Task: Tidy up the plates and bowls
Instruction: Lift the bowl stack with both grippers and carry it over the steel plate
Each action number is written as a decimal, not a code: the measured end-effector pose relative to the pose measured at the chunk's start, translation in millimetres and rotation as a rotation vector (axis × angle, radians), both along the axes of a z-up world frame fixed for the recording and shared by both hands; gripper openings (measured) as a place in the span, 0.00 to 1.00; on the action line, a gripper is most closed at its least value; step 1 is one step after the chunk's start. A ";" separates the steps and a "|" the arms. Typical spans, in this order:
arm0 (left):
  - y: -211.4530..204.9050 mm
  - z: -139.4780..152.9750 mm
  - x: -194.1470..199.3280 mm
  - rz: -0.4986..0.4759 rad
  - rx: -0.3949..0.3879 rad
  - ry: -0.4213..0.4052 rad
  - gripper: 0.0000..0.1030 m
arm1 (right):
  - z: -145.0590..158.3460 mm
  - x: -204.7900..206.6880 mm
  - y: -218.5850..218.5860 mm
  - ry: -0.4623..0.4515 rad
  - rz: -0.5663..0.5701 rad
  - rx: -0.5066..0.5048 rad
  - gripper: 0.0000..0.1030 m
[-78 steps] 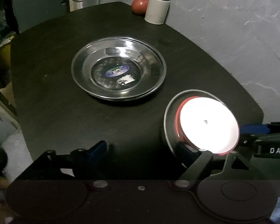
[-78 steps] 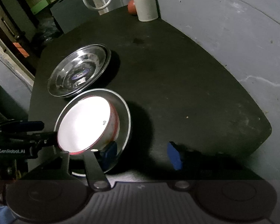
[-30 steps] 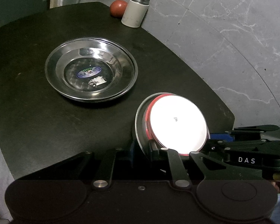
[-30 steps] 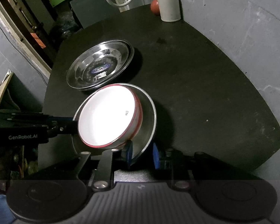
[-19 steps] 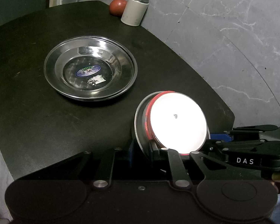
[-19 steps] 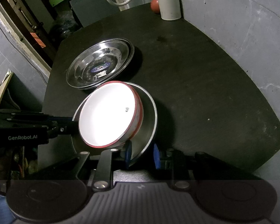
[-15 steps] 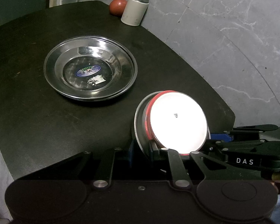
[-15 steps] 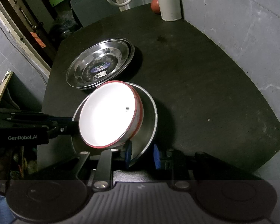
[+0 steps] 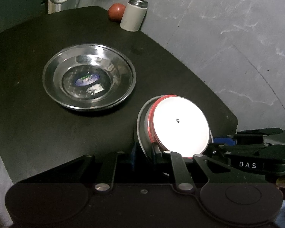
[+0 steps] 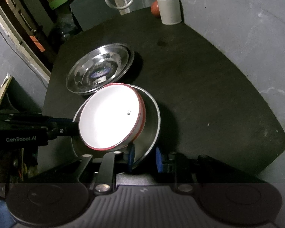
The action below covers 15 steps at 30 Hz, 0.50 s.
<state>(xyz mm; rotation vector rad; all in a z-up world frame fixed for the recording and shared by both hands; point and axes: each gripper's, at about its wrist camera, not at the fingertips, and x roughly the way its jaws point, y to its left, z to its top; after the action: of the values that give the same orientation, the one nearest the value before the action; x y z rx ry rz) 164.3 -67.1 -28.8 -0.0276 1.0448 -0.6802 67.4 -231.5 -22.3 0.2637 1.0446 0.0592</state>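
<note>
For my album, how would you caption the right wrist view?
Two grippers lift a steel plate carrying a white bowl beside another plate.

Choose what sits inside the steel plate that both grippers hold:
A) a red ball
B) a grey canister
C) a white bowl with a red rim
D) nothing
C: the white bowl with a red rim lies in the steel plate pinched by the left gripper and right gripper.

bowl (image 9: 180, 127) interior glared white, label (image 9: 87, 79) perhaps unreadable
</note>
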 end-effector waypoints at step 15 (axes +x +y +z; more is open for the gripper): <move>-5.4 25.4 12.2 0.036 -0.058 -0.058 0.15 | 18.6 9.8 -13.4 -0.063 -0.028 0.012 0.26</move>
<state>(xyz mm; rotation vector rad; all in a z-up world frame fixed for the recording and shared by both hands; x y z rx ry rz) 176.5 -72.5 -3.4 -0.0764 0.9667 -0.6747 77.2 -244.9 -3.7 0.2858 0.9785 0.0486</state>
